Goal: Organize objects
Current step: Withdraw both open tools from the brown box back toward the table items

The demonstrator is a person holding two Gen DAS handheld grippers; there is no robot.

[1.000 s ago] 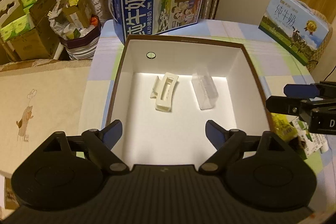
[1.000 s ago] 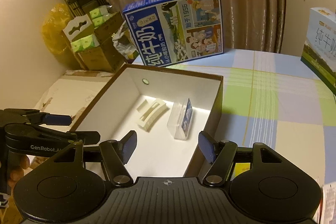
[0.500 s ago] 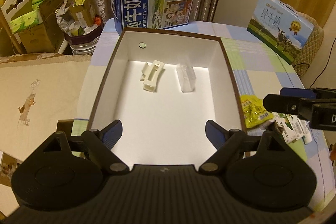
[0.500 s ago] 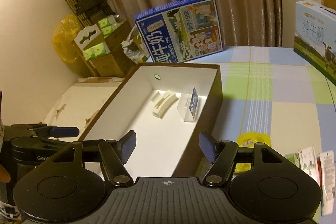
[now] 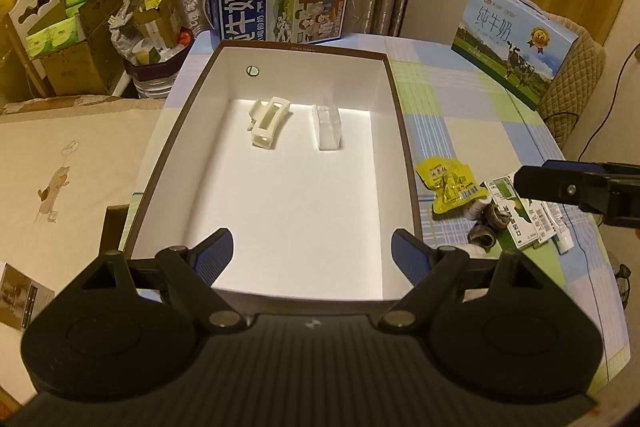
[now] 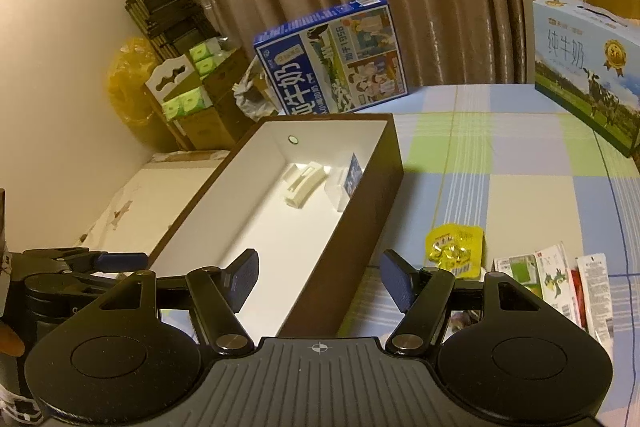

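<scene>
Checked tablecloth (image 5: pixel 472 123): your box (image 5: pixel 402 147) holds hair clip (image 5: pixel 269 125) and clear case (image 5: pixel 329 128); yellow packet (image 5: pixel 450 183) and sachets (image 6: pixel 560 279) wait beside it; both grippers gape empty.

Both the left gripper (image 5: pixel 312 254) and the right gripper (image 6: pixel 320 281) have drawn back from the brown, white-lined cardboard box (image 5: pixel 404 147), bringing a yellow snack packet (image 5: pixel 450 183) and flat sachets (image 6: pixel 556 279) (on the checked worktop (image 6: pixel 516 187)) into view.
</scene>
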